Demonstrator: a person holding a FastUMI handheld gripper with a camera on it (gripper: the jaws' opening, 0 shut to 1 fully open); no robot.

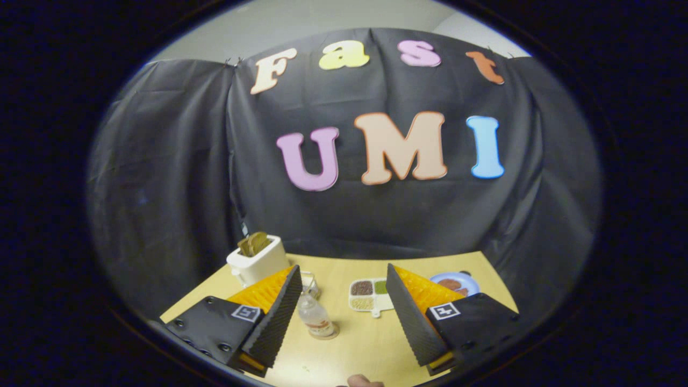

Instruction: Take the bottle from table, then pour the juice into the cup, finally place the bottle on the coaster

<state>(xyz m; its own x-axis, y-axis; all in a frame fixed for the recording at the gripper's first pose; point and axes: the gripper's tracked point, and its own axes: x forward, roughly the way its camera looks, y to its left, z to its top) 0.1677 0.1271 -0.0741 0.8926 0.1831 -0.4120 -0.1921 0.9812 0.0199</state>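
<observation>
Now clear plastic bottle (314,316) upright on round coaster (325,331), mid wooden table (349,349); jaws (344,301) spread wide, ribbed faces touching nothing.

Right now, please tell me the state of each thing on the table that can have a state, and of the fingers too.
bottle: upright on the coaster, not held, between the fingers.
gripper: fingers open, above the table.
cup: upright, beyond the bottle; contents cannot tell.
toaster: toast raised out of the top.
divided dish: compartments filled.
blue plate: holds food.
</observation>
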